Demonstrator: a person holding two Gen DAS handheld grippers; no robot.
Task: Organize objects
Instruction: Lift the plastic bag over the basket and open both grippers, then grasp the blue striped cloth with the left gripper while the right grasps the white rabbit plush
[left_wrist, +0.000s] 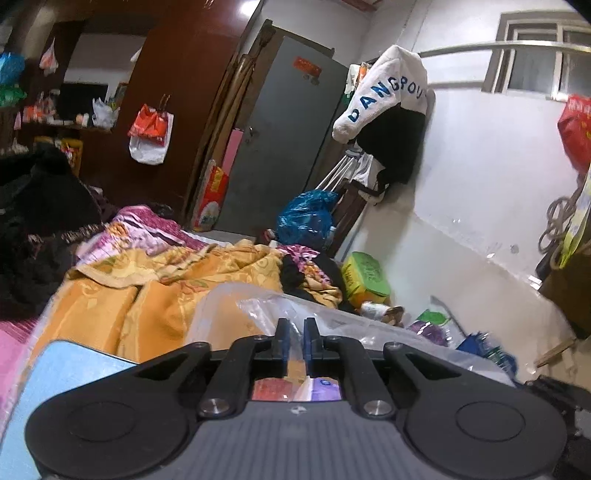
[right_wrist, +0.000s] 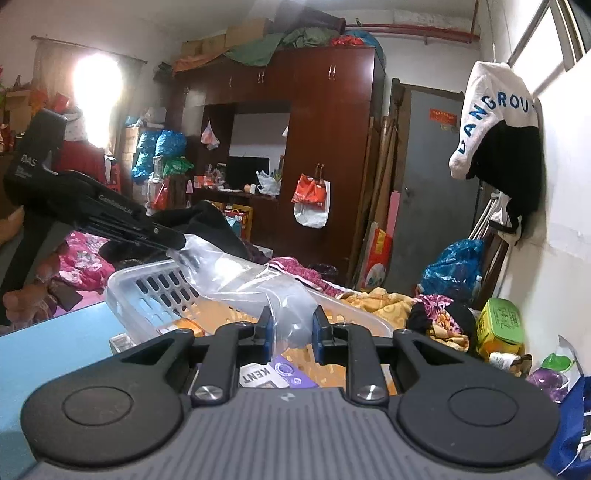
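A crowded bedroom in a home is showing here. Rumpled quilts (left_wrist: 177, 280) are lying over a bed, a dark wardrobe (right_wrist: 332, 147) is standing along the far wall with bundles piled on top, and carrier bags (right_wrist: 312, 201) are hanging from its doors. A sweatshirt (right_wrist: 495, 122) is hanging on the white wall beside a grey door (right_wrist: 428, 206).

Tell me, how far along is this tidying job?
Partly done, it seems: boxes, one marked KENT, already lie in the white basket. In hand: the left hand-held gripper and right hand-held gripper both pinch a clear plastic bag above the basket. Left: settling that bag; a green box still sits by the wall.
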